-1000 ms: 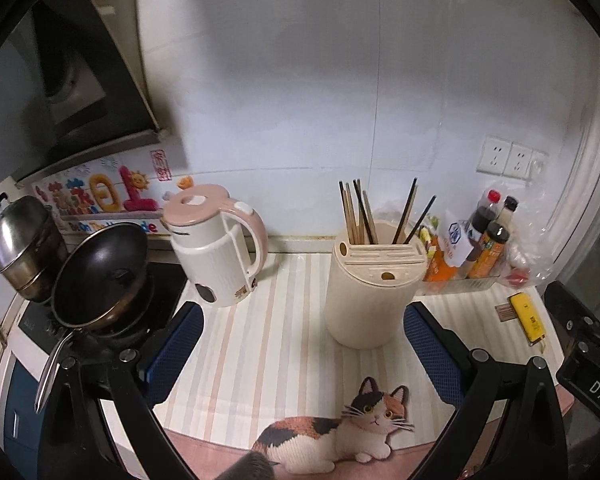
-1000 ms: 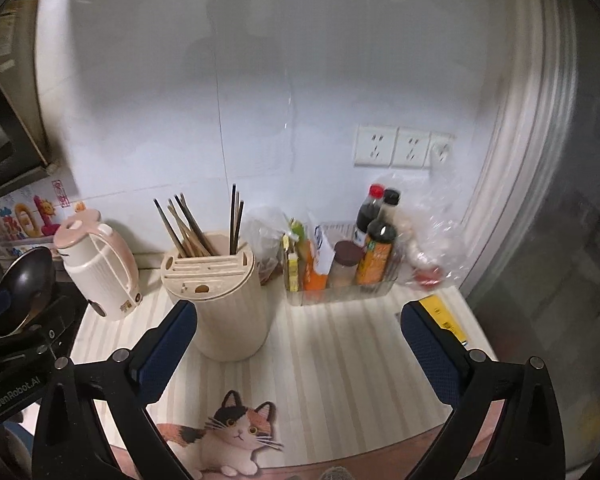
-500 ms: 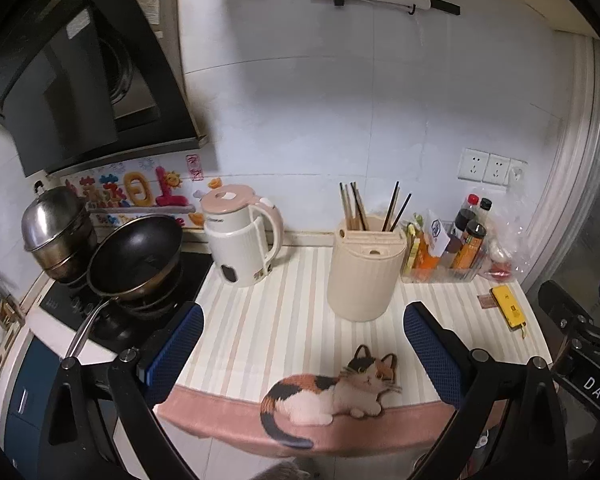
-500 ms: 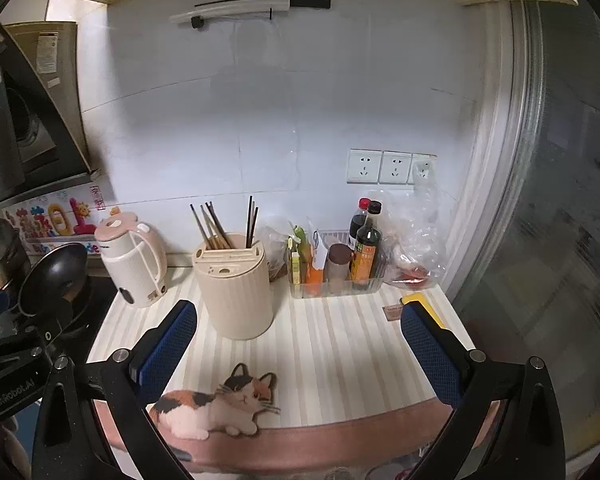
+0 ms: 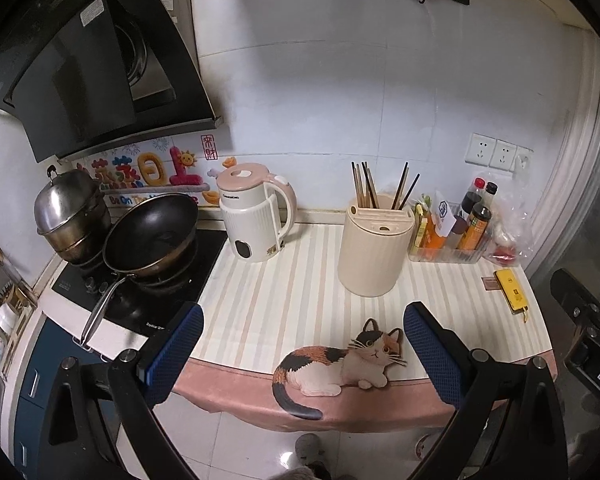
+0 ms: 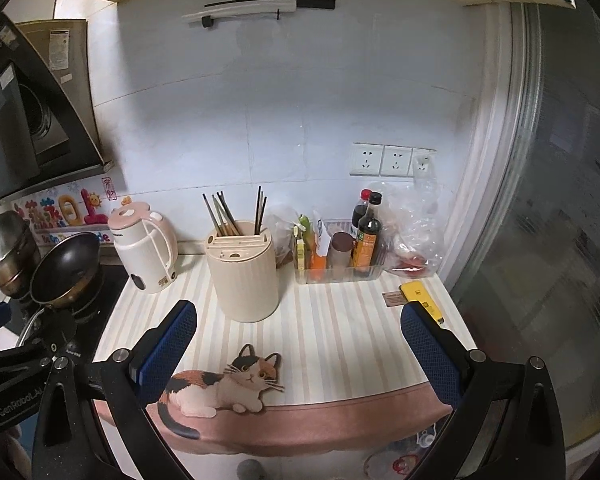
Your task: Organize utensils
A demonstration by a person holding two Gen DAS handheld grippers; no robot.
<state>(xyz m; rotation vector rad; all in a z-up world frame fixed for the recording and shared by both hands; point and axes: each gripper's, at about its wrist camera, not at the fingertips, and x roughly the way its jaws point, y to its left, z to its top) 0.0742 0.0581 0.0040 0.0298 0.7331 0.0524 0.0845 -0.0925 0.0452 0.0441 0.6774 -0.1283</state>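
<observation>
A cream ribbed utensil holder (image 5: 374, 250) stands on the striped counter mat (image 5: 292, 300), with several chopsticks (image 5: 366, 190) upright in its back slots. It also shows in the right wrist view (image 6: 244, 274) with the chopsticks (image 6: 222, 216). My left gripper (image 5: 302, 340) is open and empty, held back from the counter's front edge. My right gripper (image 6: 300, 336) is open and empty too, also back from the front edge.
A pink-and-white kettle (image 5: 256, 216) stands left of the holder. A black wok (image 5: 150, 234) and steel pot (image 5: 70, 208) sit on the stove. A clear bin of condiment bottles (image 5: 452, 232) is at the right, with a yellow device (image 5: 512, 290) near the right edge.
Both grippers have pulled back and up from the counter; the holder now looks smaller and farther, and the counter's front edge and floor have come into view. Both stay open.
</observation>
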